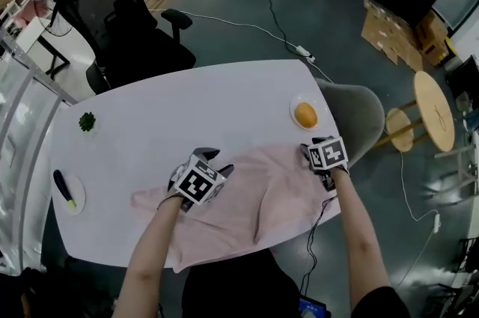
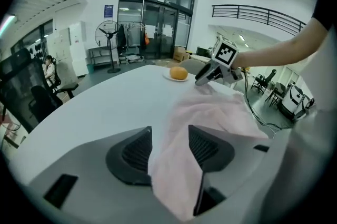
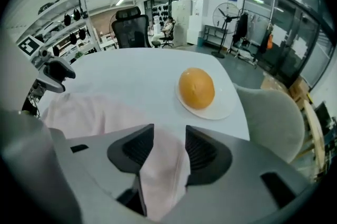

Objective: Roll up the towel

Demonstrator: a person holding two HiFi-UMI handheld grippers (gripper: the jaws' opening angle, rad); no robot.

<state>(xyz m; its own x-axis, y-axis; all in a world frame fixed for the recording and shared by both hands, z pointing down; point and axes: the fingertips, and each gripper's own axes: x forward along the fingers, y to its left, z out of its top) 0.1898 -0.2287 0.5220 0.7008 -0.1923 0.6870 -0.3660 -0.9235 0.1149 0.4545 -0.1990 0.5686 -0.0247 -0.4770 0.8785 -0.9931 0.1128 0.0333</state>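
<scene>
One pink towel (image 1: 247, 197) lies crumpled at the white table's (image 1: 187, 107) near edge. Two grippers work it: left gripper (image 2: 169, 144) and right gripper (image 3: 169, 146) each have jaws spread, with a towel fold loose between them (not pinched). There are two plates: the far plate (image 1: 293, 108) bears one orange (image 1: 305, 114), the left plate (image 1: 79, 197) one dark vegetable (image 1: 63, 189).

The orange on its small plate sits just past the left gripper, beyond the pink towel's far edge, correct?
Not quite. The orange on its small plate sits just past the right gripper, not the left, beyond the pink towel's far edge. The head view shows it.
</scene>
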